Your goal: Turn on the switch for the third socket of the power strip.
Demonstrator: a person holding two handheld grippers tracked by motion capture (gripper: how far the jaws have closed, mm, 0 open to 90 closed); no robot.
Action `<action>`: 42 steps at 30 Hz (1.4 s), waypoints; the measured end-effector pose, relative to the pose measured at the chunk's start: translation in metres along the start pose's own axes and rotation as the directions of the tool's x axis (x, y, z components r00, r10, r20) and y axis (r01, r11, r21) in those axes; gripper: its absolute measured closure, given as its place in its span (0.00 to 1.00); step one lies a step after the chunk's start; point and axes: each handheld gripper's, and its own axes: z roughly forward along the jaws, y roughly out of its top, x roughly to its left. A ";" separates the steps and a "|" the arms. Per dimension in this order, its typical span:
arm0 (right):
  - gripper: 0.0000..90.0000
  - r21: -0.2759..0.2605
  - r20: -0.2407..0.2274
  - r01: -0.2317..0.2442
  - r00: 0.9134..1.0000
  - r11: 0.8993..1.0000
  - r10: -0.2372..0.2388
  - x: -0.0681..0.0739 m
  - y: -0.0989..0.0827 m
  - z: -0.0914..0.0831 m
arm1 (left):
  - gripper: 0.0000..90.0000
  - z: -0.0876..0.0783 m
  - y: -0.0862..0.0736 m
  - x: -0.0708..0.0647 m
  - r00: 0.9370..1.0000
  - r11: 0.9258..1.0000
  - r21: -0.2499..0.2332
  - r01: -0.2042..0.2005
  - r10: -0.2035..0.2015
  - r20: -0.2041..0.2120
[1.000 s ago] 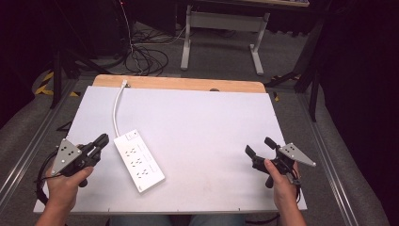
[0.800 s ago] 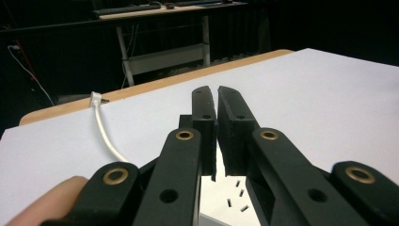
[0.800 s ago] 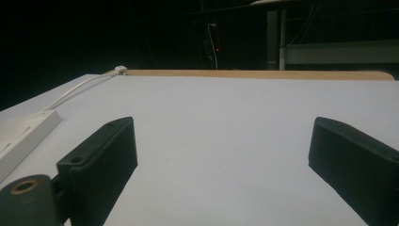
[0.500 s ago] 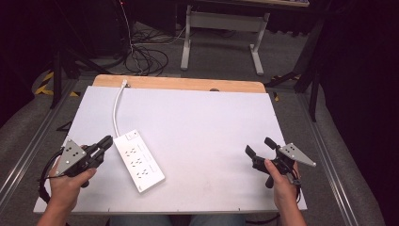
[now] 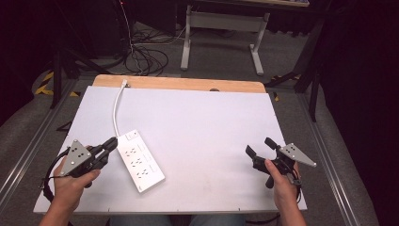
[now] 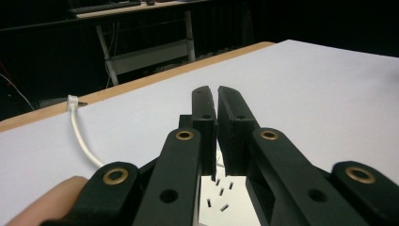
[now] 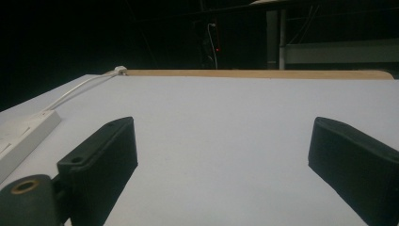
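Note:
A white power strip [image 5: 140, 160] lies flat on the white table top [image 5: 202, 122], left of centre, and its white cord [image 5: 115, 110] runs to the far edge. My left gripper [image 5: 113, 142] is shut with nothing between its jaws. Its tips are right at the strip's left edge near the cord end; I cannot tell whether they touch. In the left gripper view the closed gripper [image 6: 216, 92] hangs over the strip's sockets [image 6: 226, 197], with the cord [image 6: 82, 141] to the left. My right gripper [image 5: 260, 146] stands open and holds nothing at the right front. In the right gripper view the gripper [image 7: 226, 141] frames bare table, with the strip [image 7: 21, 136] far left.
A wooden strip [image 5: 188, 84] borders the table's far edge. Beyond it are a metal desk frame [image 5: 221, 28] and loose cables [image 5: 146, 56] on the floor. Metal rails [image 5: 28, 155] run along both sides of the table.
My left gripper has moved right, up to the power strip's left edge. The right gripper and the strip have stayed put.

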 end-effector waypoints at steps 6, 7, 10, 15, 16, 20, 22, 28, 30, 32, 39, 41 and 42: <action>0.10 0.000 0.002 0.002 1.000 1.000 -0.002 0.000 0.000 -0.001 | 0.95 0.001 0.000 0.000 1.000 1.000 0.001 -0.002 0.002 0.007; 0.10 -0.001 0.003 0.002 1.000 1.000 -0.002 0.000 0.000 -0.001 | 0.95 0.001 0.000 0.000 1.000 1.000 0.003 -0.006 0.006 0.010; 0.10 -0.001 0.004 0.002 1.000 1.000 -0.002 0.000 0.000 -0.001 | 0.95 0.003 0.001 -0.001 1.000 1.000 0.005 -0.010 0.010 0.019; 0.10 -0.003 0.009 0.001 1.000 1.000 -0.001 -0.001 -0.001 -0.003 | 0.95 0.006 0.001 -0.003 0.999 1.000 0.007 -0.016 0.015 0.039; 0.10 -0.001 0.010 0.002 1.000 1.000 -0.002 -0.001 -0.001 -0.004 | 0.95 0.007 0.001 -0.003 0.999 1.000 0.011 -0.019 0.019 0.047; 0.10 -0.002 0.013 -0.001 1.000 1.000 0.001 -0.001 -0.001 -0.005 | 0.95 0.009 0.001 -0.005 0.998 1.000 0.015 -0.026 0.025 0.061; 0.10 -0.002 0.015 0.000 1.000 1.000 0.000 -0.001 -0.001 -0.006 | 0.95 0.010 0.002 -0.006 0.997 0.999 0.013 -0.029 0.028 0.065; 0.10 -0.002 0.017 0.001 1.000 1.000 -0.001 -0.002 -0.001 -0.007 | 0.95 0.012 0.002 -0.008 0.995 0.999 0.016 -0.035 0.034 0.092; 0.10 -0.002 0.018 0.001 1.000 1.000 -0.001 -0.002 -0.001 -0.007 | 0.95 0.012 0.002 -0.009 0.994 0.999 0.015 -0.036 0.034 0.102; 0.10 -0.002 0.019 0.001 1.000 1.000 -0.001 -0.002 -0.001 -0.007 | 0.95 0.013 0.002 -0.009 0.993 0.999 0.017 -0.044 0.042 0.109; 0.10 -0.002 0.020 -0.001 1.000 1.000 0.001 -0.002 -0.002 -0.008 | 0.95 0.015 0.002 -0.011 0.990 0.998 0.025 -0.055 0.051 0.133; 0.10 -0.002 0.019 0.001 1.000 1.000 -0.001 -0.002 -0.002 -0.008 | 0.95 0.017 0.002 -0.013 0.989 0.998 0.025 -0.056 0.052 0.138; 0.10 0.000 0.020 0.000 1.000 1.000 0.000 -0.002 -0.002 -0.008 | 0.95 0.017 0.002 -0.013 0.988 0.998 0.030 -0.060 0.055 0.145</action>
